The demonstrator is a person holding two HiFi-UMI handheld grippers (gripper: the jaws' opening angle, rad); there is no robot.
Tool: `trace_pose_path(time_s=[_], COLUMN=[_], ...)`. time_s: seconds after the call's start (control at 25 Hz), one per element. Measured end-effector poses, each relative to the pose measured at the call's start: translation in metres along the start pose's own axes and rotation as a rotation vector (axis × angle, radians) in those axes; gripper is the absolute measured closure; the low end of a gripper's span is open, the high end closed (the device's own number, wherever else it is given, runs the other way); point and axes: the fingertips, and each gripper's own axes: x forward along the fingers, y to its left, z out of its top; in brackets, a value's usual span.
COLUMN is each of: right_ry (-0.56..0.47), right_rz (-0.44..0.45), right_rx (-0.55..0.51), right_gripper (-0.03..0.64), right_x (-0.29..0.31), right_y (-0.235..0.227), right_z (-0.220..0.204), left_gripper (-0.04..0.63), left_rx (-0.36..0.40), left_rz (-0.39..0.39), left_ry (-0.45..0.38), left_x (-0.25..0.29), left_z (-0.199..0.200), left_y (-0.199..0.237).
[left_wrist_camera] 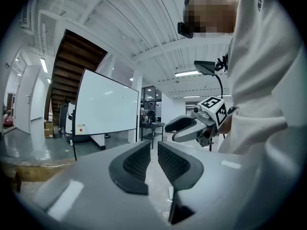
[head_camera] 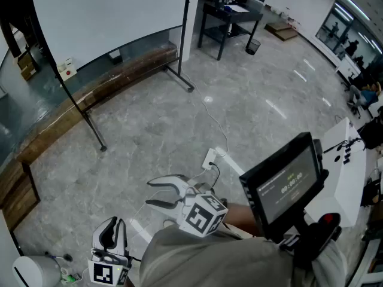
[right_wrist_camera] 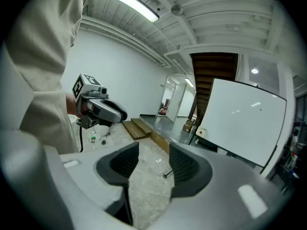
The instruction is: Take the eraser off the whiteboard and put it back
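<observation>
eraser point(head_camera: 66, 69): small pale block with a red spot, sitting at the lower corner of the whiteboard point(head_camera: 108, 17), close to the frame. too small from here to make out its exact shape or how it is fixed on.

position: well ahead of both grippers, with nothing near it yet. from the right gripper point(right_wrist_camera: 153, 153) it lies far forward and a little right of the jaw line. from the left gripper point(left_wrist_camera: 153, 147) it lies far forward and off to the left.

grippers:
- right: jaws spread wide, with only bare floor point(head_camera: 239, 100) showing between them.
- left: jaws drawn in to a narrow slit, pads not meeting, nothing in the gap.
- both are held in close to the person's body, side by side, and both point toward the board.

handling (judgement, not seen):
- likely light, with a stiff plastic back and a soft felt face.
- probably clings by a magnet, so expect a small tug before it lets go and a snap when it goes back.
- not fragile, though a smooth casing could slide in the pads.

where to grip:
- across the two long side walls of the casing, jaws level with the board face.
- keep off the felt, which would squash and let the block twist.
- the right gripper is already wide enough to straddle it and looks the better placed.
- pull straight out from the board, not along it.
- for the return, bring it in flat so the whole back seats at once.
</observation>
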Motion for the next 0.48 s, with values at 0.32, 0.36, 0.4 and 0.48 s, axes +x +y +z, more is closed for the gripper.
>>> trace_pose_path(time_s=[0.32,0.36,0.4,0.48], right_ry=[0.012,0.019,0.02,-0.014], right_rz=[0.015,0.023,0.036,0.058], right_rx=[0.0,0.003,-0.001,-0.025], right_gripper=[0.416,0.416,0.416,0.416], right_x=[0.002,-0.002,-0.008,-0.017], right_y=[0.002,0.004,0.007,0.009], right_z=[0.0,0.001,0.003,0.009], left_gripper=[0.54,0.54,0.54,0.54], left_rx=[0.002,-0.001,-0.002,0.005], left_rz=[0.023,0.018,0.018,0.023], left_ry=[-0.027,-0.032,-0.022,0.054], left_x=[0.0,-0.001,-0.004,-0.013], left_z=[0.005,0.007,0.008,0.0], left_y=[0.003,-0.001,-0.008,-0.017])
